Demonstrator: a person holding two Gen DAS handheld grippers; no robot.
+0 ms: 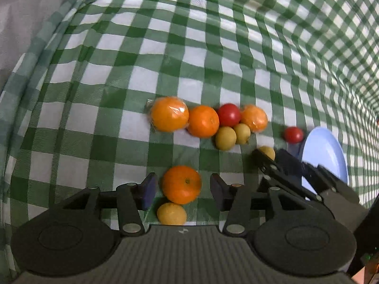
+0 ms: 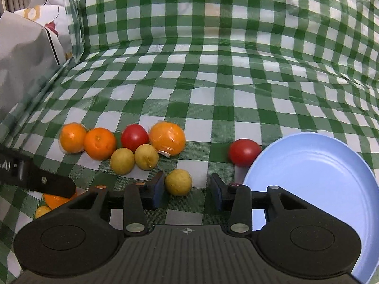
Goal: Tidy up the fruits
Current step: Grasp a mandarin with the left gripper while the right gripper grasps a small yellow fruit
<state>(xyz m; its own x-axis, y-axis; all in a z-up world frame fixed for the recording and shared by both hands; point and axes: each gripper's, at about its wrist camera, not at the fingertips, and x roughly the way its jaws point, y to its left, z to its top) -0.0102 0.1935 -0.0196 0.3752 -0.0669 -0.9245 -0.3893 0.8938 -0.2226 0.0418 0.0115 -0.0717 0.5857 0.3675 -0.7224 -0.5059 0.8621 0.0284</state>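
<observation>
Each claw is matte black: the left claw (image 1: 182, 190) and right claw (image 2: 187, 189) carry two flat fingers with dark blue pads (image 1: 149, 190), jointed linkage bars pinned by silver and copper-coloured rivets, round housings behind, and a ribbed grey base bearing a small compass-like mark.

Oranges (image 2: 100, 143), red tomatoes (image 2: 134, 137) and yellow-green fruits (image 2: 122, 161) clustered on table; one tomato (image 2: 244, 152) touching blue plate (image 2: 331, 165).
</observation>
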